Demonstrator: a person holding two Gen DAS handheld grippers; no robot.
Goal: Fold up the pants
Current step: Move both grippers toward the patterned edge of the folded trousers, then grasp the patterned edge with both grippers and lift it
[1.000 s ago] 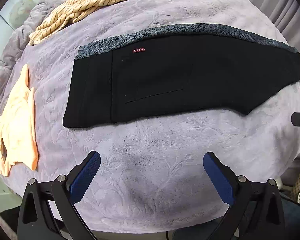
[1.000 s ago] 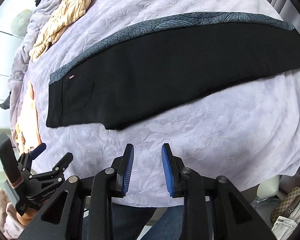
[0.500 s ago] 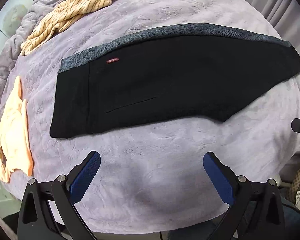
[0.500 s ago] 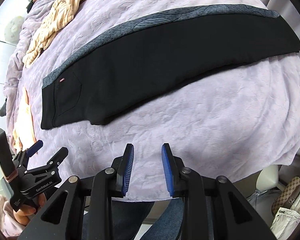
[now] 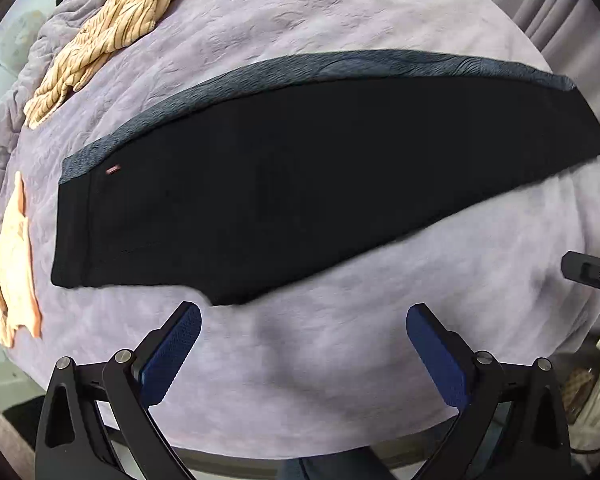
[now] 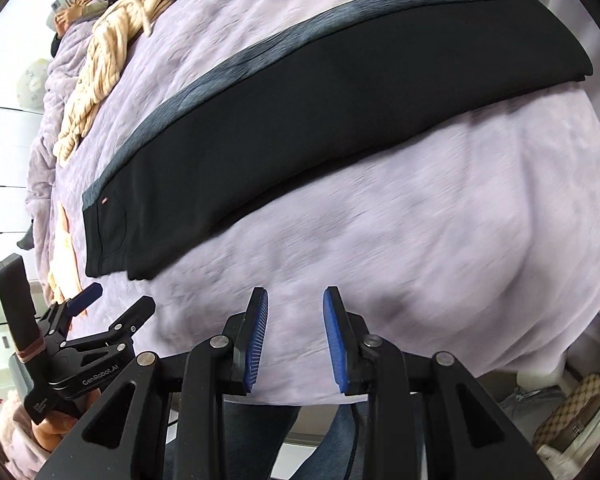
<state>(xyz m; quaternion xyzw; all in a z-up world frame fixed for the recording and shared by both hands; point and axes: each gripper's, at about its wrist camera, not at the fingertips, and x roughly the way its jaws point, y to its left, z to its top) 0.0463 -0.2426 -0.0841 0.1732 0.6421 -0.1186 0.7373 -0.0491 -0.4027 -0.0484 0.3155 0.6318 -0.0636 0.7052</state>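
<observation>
- Black pants (image 5: 300,184) lie flat on the bed (image 5: 340,360), long axis lower left to upper right.
- Left claw (image 5: 304,344) wide open, empty, nearest the waistband.
- Right claw (image 6: 296,336) narrowly open, empty, nearer the hem.

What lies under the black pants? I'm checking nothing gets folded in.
Around the black pants only the lavender blanket shows; whatever lies beneath them is hidden.

Matt black cloth pants (image 5: 300,184); plush embossed lilac blanket (image 5: 340,360).
</observation>
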